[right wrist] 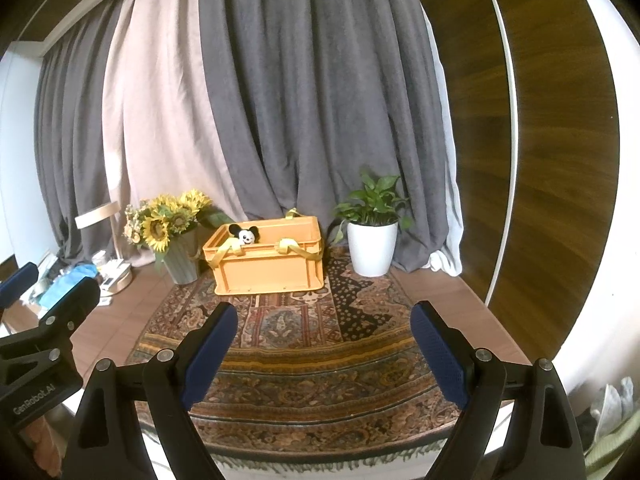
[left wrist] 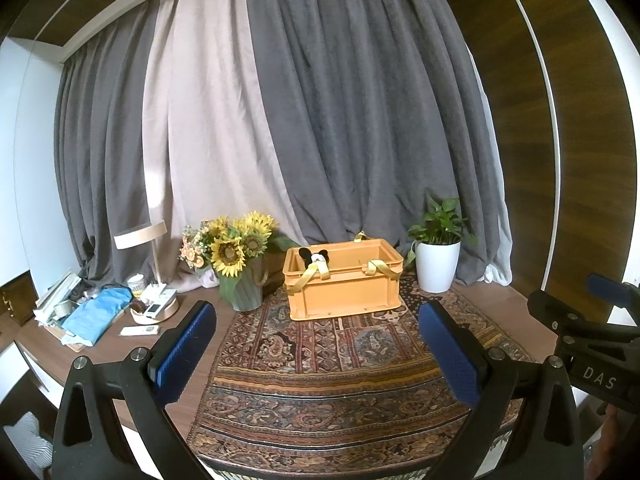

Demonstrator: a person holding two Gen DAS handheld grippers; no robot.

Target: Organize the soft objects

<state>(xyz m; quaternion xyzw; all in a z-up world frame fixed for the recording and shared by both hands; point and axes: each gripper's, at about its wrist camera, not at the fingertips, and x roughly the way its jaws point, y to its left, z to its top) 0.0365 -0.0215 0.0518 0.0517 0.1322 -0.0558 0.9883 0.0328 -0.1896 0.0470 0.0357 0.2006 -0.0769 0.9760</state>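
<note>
Hovering over the near edge of a patterned rug [left wrist: 320, 364], the left gripper [left wrist: 320, 344] and right gripper [right wrist: 324, 344] both stand with jaws wide apart, nothing between their blue pads. Farther back on the rug sits an orange crate [right wrist: 268, 272] with yellow straps; a black-and-white plush toy [right wrist: 245, 234] peeks from its left end. Sunflowers [left wrist: 236, 244] stand left of the crate, a potted plant [right wrist: 372, 240] right.

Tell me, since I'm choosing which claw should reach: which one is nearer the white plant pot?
Right. The right claw is nearer the white plant pot, which stands ahead to its right; the left claw sits further left, more in line with the vase.
</note>
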